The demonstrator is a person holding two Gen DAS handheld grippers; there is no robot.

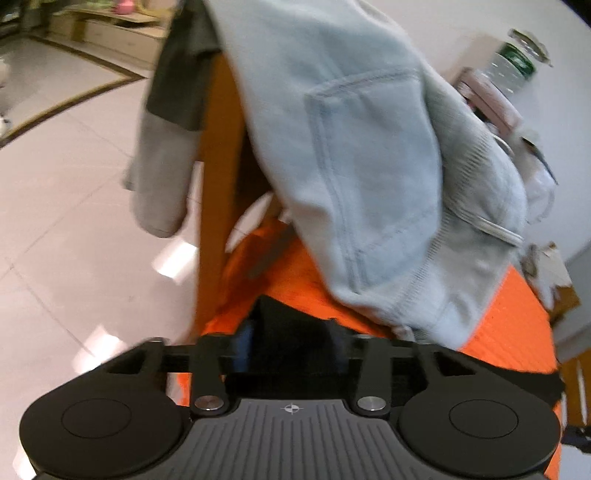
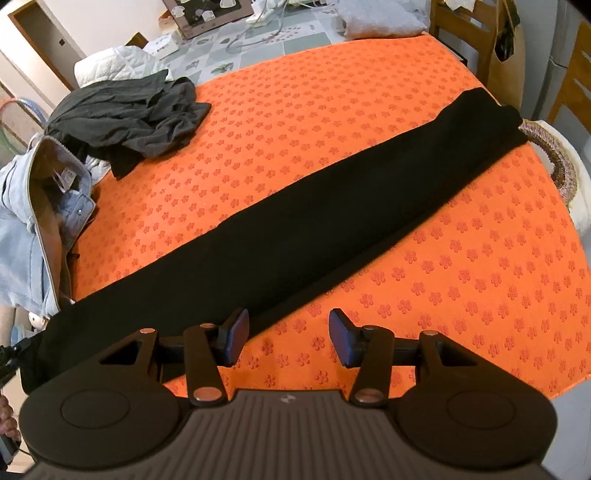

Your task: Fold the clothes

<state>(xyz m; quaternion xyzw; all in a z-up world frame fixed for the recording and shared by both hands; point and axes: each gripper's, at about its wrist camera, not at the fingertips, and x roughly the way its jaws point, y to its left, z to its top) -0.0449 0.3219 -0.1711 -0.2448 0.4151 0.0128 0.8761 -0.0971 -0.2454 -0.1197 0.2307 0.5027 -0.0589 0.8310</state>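
A long black garment (image 2: pixel 314 206), folded into a narrow strip, lies diagonally across the orange flower-patterned mat (image 2: pixel 480 277). My right gripper (image 2: pixel 288 339) hangs open just above the mat at the strip's near edge, and its left pad (image 2: pixel 236 336) sits over the black cloth. My left gripper (image 1: pixel 291 339) is at the mat's edge with its blue pads spread wide. A bunch of black cloth (image 1: pixel 280 325) stands up between them. A pale blue denim garment (image 1: pixel 369 166) hangs over a wooden chair right in front of it.
A crumpled dark grey shirt (image 2: pixel 129 118) lies at the mat's far left, beside the denim garment (image 2: pixel 22 229). A woven basket (image 2: pixel 557 166) and wooden chairs (image 2: pixel 476 33) stand at the right. A grey garment (image 1: pixel 162 155) hangs off the chair over the tiled floor (image 1: pixel 66 221).
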